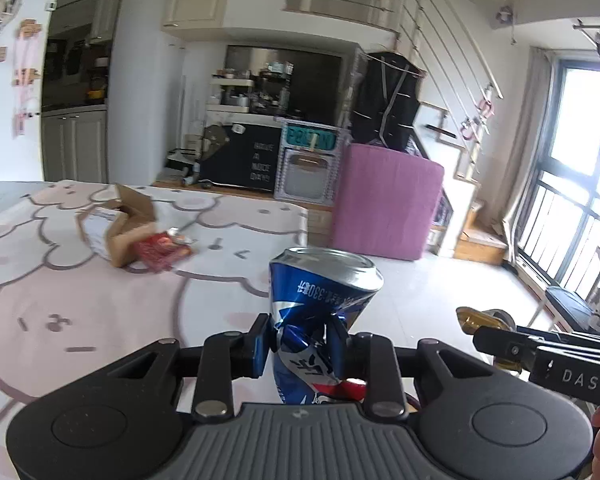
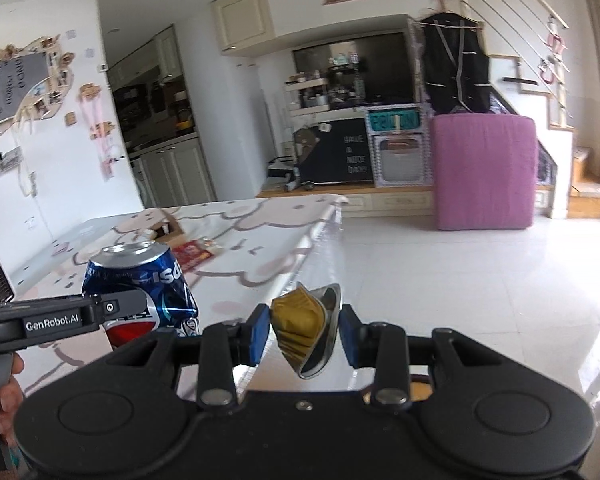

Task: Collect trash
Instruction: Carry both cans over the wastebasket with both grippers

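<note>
Blue and dented, the soda can is clamped at its crushed middle by the left gripper, and it is held in the air above the near right edge of the table, which is covered with a pink cartoon cloth. The right gripper is closed on a small gold coffee capsule, its silver rim pressed against the right pad; this piece is carried just past the right edge of the table, over the white floor. Both tools are seen side by side, each one visible in the other's view, and a hand is seen on each handle at the picture edge. So two pieces of trash are already picked up, but no bin or bag can be seen in either view, so it is judged that the dropping step is not done yet. Toward the far left part of the table an open cardboard box is left, and just beside it a red wrapper is lying on the cloth. These two are probably still to be collected after the present load is thrown away.
</note>
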Available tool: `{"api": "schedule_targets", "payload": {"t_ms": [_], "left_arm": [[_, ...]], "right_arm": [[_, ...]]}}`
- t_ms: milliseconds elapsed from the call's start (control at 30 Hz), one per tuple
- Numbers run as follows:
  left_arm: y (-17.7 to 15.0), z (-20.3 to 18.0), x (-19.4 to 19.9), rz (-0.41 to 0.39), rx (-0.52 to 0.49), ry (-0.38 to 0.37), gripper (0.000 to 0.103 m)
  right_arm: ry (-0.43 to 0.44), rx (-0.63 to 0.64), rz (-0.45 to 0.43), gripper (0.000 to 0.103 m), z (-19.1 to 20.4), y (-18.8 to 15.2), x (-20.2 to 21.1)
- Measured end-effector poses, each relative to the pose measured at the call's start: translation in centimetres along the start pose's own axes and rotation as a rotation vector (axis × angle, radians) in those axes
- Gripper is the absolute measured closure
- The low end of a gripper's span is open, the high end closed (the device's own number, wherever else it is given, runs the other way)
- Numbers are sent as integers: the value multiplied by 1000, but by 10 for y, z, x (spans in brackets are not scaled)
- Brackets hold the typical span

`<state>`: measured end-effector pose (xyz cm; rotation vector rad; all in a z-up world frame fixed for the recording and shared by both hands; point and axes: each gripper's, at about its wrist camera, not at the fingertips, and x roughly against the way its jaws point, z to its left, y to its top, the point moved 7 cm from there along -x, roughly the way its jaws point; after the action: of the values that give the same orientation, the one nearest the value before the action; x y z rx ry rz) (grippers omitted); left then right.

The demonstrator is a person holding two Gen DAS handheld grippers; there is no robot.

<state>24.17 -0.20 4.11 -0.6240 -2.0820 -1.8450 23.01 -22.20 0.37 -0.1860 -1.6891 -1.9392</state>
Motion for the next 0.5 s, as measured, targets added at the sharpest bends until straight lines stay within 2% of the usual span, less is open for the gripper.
{"api": "schedule_targets", "payload": {"t_ms": [267,500], "left_arm": [[-20,-49,-25,58,-48,-66,72],[-51,-84,-64,163,-89,-114,72]], "right_arm": [[-56,-41,16,65,-47,-16,11],[-111,-98,67,65,-95,-42,8]]}}
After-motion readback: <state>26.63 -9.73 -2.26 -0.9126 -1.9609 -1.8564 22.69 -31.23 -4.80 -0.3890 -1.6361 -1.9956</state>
